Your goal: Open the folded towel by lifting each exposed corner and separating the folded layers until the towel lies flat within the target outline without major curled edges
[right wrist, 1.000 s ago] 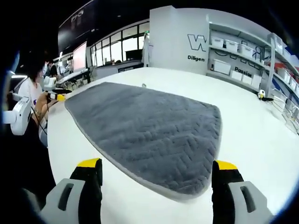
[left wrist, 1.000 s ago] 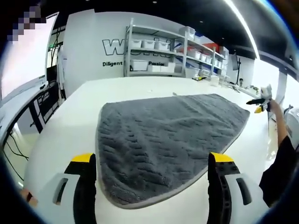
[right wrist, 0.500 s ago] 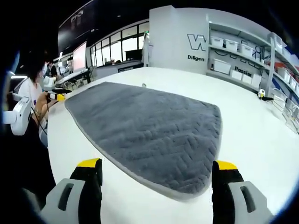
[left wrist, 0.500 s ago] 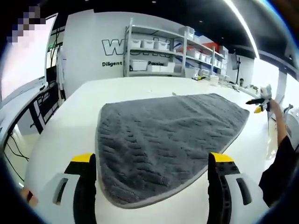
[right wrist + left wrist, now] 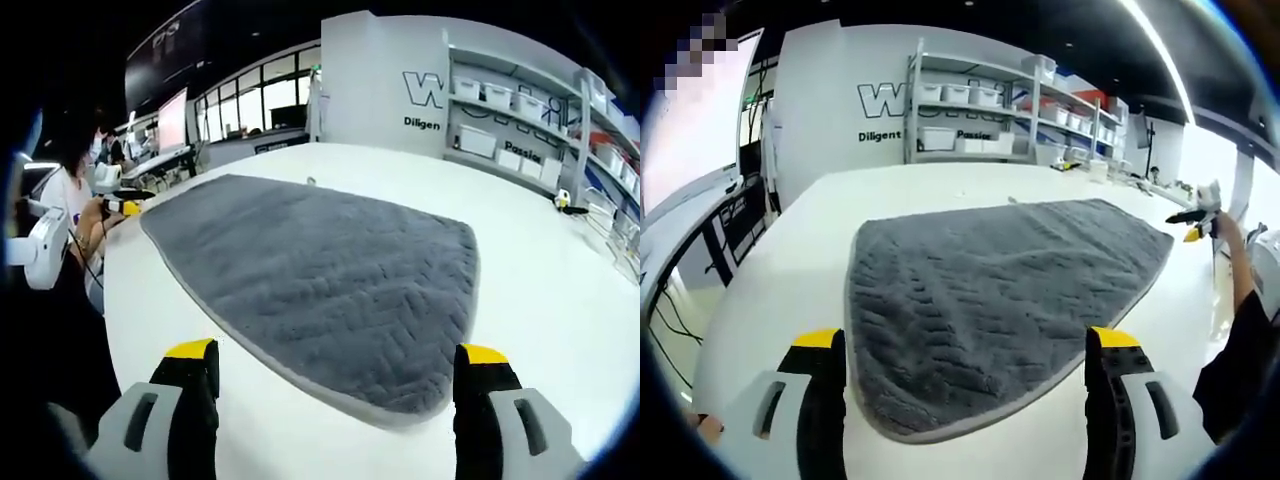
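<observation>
A grey towel [image 5: 990, 300] with a woven zigzag pattern lies spread flat on the white table [image 5: 790, 270]; it also fills the middle of the right gripper view [image 5: 320, 280]. Its edges lie down with no curl that I can see. My left gripper [image 5: 965, 410] is open just short of the towel's near edge, jaws wide apart with nothing between them. My right gripper [image 5: 335, 415] is open too, short of the towel's near rounded corner, holding nothing.
Shelving with white bins [image 5: 970, 120] stands past the table's far side. A person's arm with another gripper [image 5: 1210, 225] is at the table's right edge; a seated person [image 5: 65, 215] is at the left in the right gripper view.
Almost nothing has changed. The right gripper view has shifted very slightly; the towel and both open grippers stay as they were.
</observation>
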The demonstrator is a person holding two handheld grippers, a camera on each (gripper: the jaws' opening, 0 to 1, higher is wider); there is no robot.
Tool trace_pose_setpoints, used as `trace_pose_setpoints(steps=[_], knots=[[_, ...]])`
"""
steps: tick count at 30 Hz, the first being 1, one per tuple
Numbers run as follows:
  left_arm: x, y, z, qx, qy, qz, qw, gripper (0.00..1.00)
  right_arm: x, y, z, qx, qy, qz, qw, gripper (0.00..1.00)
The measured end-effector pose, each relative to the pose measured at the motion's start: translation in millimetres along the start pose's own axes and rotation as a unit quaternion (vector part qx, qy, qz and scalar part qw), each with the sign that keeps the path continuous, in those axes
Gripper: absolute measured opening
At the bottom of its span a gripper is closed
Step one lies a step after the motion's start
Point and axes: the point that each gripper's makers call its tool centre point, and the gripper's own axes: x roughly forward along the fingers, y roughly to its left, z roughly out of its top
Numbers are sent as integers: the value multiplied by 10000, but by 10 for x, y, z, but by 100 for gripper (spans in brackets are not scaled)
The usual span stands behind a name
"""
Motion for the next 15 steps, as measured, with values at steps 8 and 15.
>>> trace_pose_setpoints(steps=[8,15], knots=[[-14,7,2,-3,-10,12,10000,98,-21,-5,3,20,-36,-25,10000,99],[-16,-13,-1,1,-4,-2,10000,98,-28,-12,4,35,-51,-31,10000,99]])
